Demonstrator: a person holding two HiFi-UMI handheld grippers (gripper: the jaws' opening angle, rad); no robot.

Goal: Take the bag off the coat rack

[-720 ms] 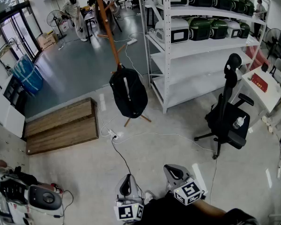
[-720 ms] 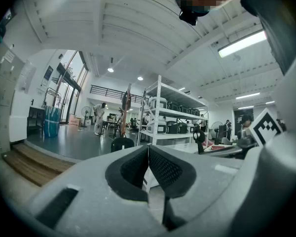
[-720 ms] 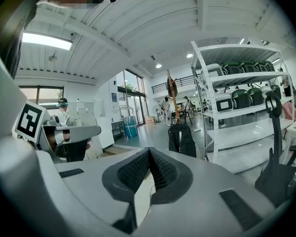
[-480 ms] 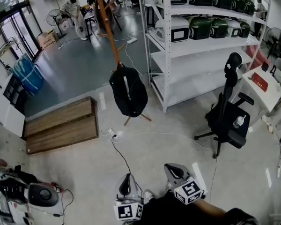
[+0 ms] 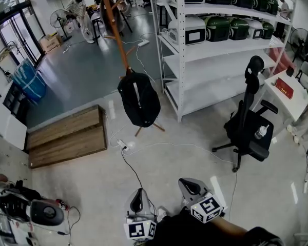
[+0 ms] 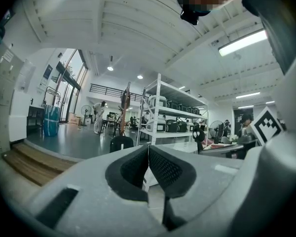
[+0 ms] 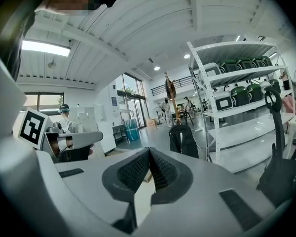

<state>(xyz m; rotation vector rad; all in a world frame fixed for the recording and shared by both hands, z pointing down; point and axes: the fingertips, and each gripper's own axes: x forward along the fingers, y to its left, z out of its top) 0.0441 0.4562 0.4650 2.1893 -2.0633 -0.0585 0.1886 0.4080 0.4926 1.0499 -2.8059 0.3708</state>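
The black bag hangs low on the wooden coat rack, draped against the slanting pole just above its splayed feet. The rack stands on the pale floor just beside the end of a white shelf unit, which is loaded with green and white cookers. A black office chair sits to the right of the shelves. A low wooden platform lies off to the left, and a cable with a power strip trails across the floor near the rack's feet.

The person holds both claws low and close to the body, well apart from the bag. The left claw is closed, its ribbed pads pressed together with nothing between them. The right claw is closed and empty too, with the bag in view beyond it.
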